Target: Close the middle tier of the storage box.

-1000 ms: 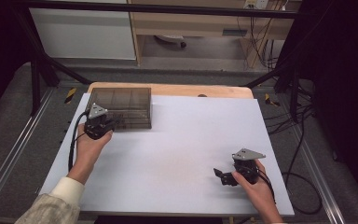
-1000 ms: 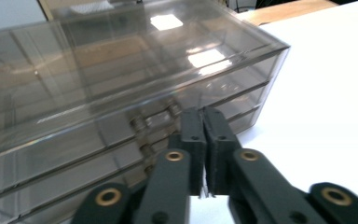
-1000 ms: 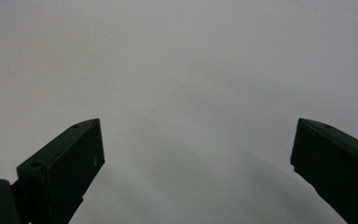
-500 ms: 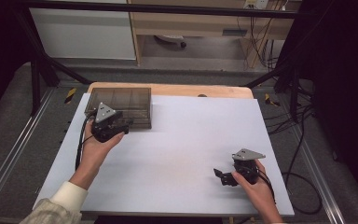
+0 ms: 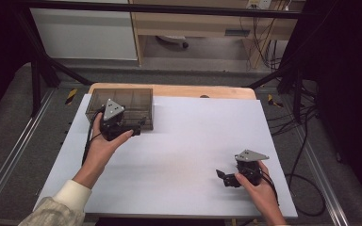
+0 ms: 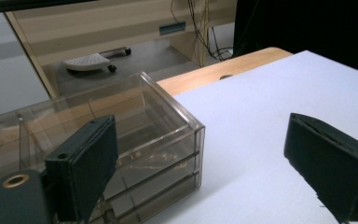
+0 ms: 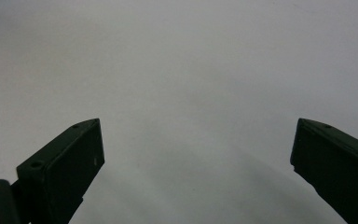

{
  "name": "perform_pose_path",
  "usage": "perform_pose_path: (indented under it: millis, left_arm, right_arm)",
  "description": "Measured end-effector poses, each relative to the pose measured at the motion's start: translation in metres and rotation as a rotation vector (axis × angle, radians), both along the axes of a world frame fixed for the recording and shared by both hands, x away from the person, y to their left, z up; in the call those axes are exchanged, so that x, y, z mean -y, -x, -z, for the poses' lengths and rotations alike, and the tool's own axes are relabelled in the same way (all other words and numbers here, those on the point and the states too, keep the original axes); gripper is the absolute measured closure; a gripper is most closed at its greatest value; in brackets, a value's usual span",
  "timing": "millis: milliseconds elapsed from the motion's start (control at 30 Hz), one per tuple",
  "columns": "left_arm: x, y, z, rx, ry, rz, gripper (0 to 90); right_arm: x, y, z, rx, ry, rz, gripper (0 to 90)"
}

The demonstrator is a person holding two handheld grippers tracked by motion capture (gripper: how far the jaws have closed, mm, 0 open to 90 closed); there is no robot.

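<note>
High view: left tongs [image 5: 136,128] at the near right corner of the clear box [image 5: 122,107], jaws spread wide, just been opening, nothing between them. Held low beside the box, aimed right across its near face, probably having let go of that corner rather than reaching for it. In left gripper view, same jaws far apart, box corner between and just beyond them, untouched; divided compartments seen through the walls, apparently empty, though too hazy to be sure.

Right tongs [image 5: 222,175] parked near the right near edge, jaws spread, pinching nothing; in right gripper view, bare white sheet between the two black jaws. Likely kept there out of the way while the left hand [image 5: 104,146] does the work.

Box at the far left corner of the tabletop [image 5: 193,155], standing flat on the white sheet, far edge close to the wooden strip [image 5: 217,92] at the back. Placed square to the sheet's edges, well apart from the right tongs.
</note>
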State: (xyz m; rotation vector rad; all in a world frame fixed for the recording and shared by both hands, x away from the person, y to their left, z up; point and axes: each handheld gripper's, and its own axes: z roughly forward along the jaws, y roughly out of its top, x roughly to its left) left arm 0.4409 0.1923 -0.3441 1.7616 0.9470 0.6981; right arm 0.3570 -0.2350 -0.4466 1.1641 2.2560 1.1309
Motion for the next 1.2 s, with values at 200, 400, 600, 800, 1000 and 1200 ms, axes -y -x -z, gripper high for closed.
perform_pose_path:
  millis: [200, 400, 600, 800, 1000, 1200]
  left_arm:
    - [0.0, -0.004, -0.005, 0.007, 0.019, -0.001, 7.6]
    - [-0.008, -0.004, -0.008, 0.025, 0.026, -0.02, 7.4]
    - [-0.022, -0.003, -0.012, 0.033, 0.035, -0.042, 7.4]
    - [-0.036, 0.0, -0.015, 0.029, 0.039, -0.058, 5.3]
    - [-0.05, 0.003, -0.017, 0.027, 0.057, -0.066, 4.6]
    - [-0.062, 0.007, -0.02, 0.03, 0.072, -0.075, 4.5]
  right_arm:
    - [0.001, 0.0, 0.0, 0.004, -0.004, 0.0, 3.0]
    - [0.001, 0.0, 0.0, 0.004, -0.002, 0.003, 2.9]
    - [0.002, 0.002, -0.001, 0.003, -0.01, 0.009, 2.9]
    - [0.002, 0.002, -0.002, 0.005, -0.012, 0.005, 2.9]
    - [0.002, 0.002, -0.001, 0.007, -0.007, 0.007, 2.9]
    - [0.002, 0.002, -0.001, 0.007, -0.008, 0.006, 2.9]
